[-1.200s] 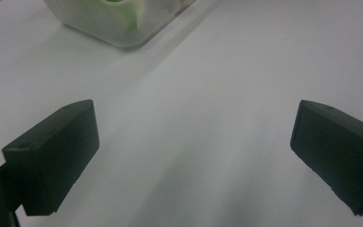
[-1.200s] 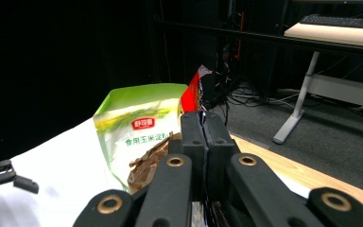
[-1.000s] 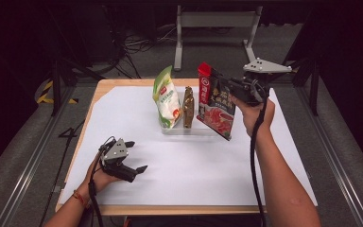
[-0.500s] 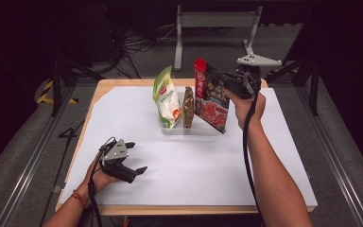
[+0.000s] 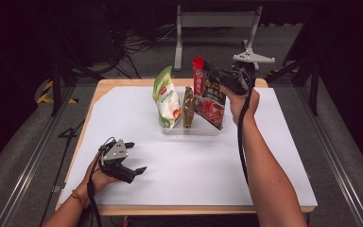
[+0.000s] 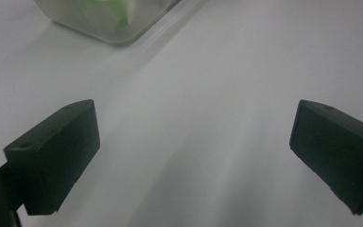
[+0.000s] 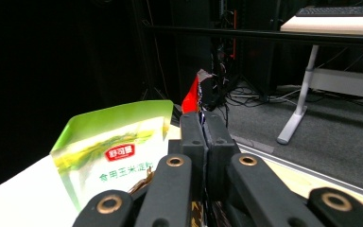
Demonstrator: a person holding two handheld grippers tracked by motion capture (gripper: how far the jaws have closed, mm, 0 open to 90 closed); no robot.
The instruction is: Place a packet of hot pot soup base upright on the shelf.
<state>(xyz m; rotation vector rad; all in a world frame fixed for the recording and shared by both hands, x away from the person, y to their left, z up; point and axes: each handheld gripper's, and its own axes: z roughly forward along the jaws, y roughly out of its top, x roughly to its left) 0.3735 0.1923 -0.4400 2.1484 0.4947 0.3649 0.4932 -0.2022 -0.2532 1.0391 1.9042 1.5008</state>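
A clear plastic tray (image 5: 189, 130) stands mid-table and holds a green-and-white pouch (image 5: 167, 99), a thin brown packet (image 5: 188, 101) and a red-and-black pouch (image 5: 210, 94), all upright. My right gripper (image 5: 221, 78) is shut on the upper edge of the red-and-black pouch (image 7: 192, 98), which leans right in the tray. The green pouch (image 7: 114, 153) stands to its left in the right gripper view. My left gripper (image 5: 134, 158) rests open on the white sheet at the front left, nothing between its jaws (image 6: 194, 146); a corner of the tray (image 6: 108, 21) lies ahead of it.
A white sheet (image 5: 194, 165) covers the wooden table (image 5: 179, 209). Beyond the far edge are a metal stand (image 5: 217, 21), cables on the floor (image 5: 137, 42) and dark rails at both sides.
My right gripper has carried the red-and-black pouch left and set it more upright against the brown packet in the tray. The left gripper has stayed put.
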